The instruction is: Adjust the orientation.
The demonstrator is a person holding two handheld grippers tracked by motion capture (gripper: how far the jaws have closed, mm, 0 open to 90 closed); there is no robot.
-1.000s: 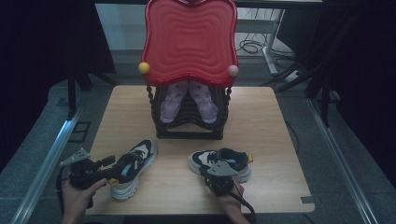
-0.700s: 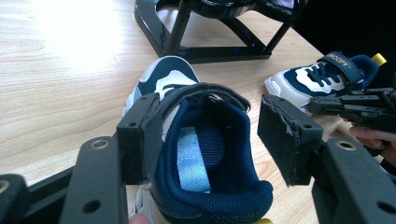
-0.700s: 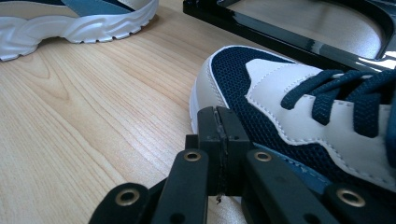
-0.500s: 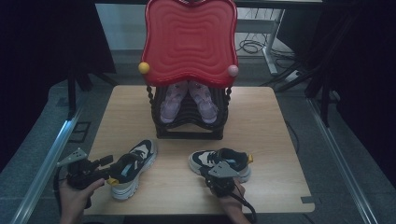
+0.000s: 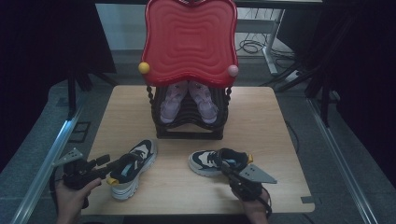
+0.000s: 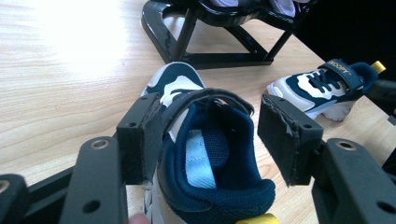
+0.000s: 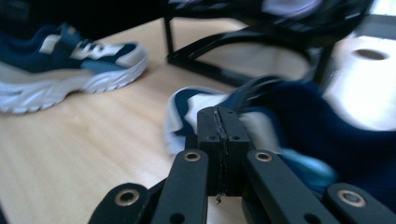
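2 navy-and-white sneakers lie on the table (image 5: 280,140) before the rack (image 5: 189,123). The left gripper (image 6: 212,140) straddles the left sneaker (image 5: 133,165) unclenched; the right gripper (image 7: 218,135) is clenched empty beside the right sneaker (image 5: 217,161).

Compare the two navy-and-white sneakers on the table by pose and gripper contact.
The left sneaker points its toe toward the black rack; the right sneaker lies crosswise, toe leftward. The left gripper stands open astride the left sneaker's heel; the right gripper is shut beside the right sneaker. Both share colours and yellow heel tabs.
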